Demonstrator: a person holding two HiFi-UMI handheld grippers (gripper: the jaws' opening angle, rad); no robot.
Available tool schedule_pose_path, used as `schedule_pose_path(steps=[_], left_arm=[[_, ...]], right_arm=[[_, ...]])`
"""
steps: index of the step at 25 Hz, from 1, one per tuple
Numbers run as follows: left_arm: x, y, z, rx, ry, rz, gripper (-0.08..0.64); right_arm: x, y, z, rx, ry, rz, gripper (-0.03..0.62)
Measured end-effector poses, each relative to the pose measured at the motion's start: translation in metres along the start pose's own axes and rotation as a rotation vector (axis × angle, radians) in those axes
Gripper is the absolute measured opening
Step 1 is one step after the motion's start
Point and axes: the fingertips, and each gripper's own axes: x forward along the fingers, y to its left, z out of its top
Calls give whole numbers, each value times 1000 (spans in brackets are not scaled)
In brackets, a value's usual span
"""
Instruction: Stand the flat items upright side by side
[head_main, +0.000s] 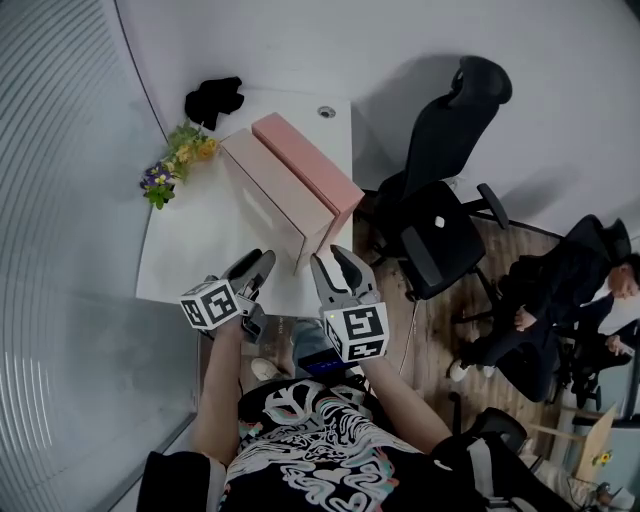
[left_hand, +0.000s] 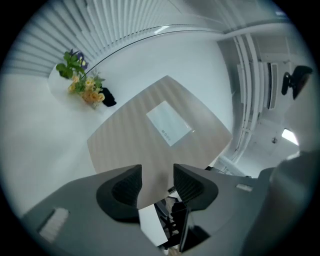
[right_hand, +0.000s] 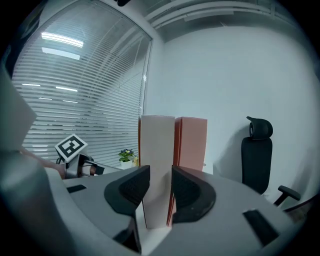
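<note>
Grip of right gripper (head_main: 333, 262) on near narrow end of beige box (head_main: 262, 185), just below centre of the head view. Clenched there: in the right gripper view, pads lie against both broad faces of that end, with no gap showing on either side.

Left gripper (head_main: 256, 262) just left of the same end, low over the near edge of white table (head_main: 190, 240). Released, jaws apart, nothing between the pads. Looks onto the broad beige face with its pale label (left_hand: 169, 122), which fills the middle of the left gripper view.

Beige box upright on a long edge, running from frame centre up toward the far table edge. Pink box (head_main: 305, 160) upright as well, flat against its right face and touching, so close beside the right gripper's outer jaw.

Flowers (head_main: 175, 155) and black bundle (head_main: 213, 98) at the table's far left corner, upper left of the frame, well apart from both grippers. Small round grommet (head_main: 326, 112) beyond the pink box.

Black office chair (head_main: 440, 215) off the table at right of centre. Seated person (head_main: 555, 295) in dark clothes at far right.
</note>
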Motion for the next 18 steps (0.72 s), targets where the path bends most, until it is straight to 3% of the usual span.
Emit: schedule_pose_path(steps=[6,10,18], left_arm=[[-33,-34,20,315,-34,60,164],[-59,-49,34,454,-81,148,84],[-87,-87,52,523,-235,224,11]], right_arm=[[-10,11,3,17,-8,-25,1],[-17,26,7,75,-27,19,2],[-31,25,14,137,-32,89,2]])
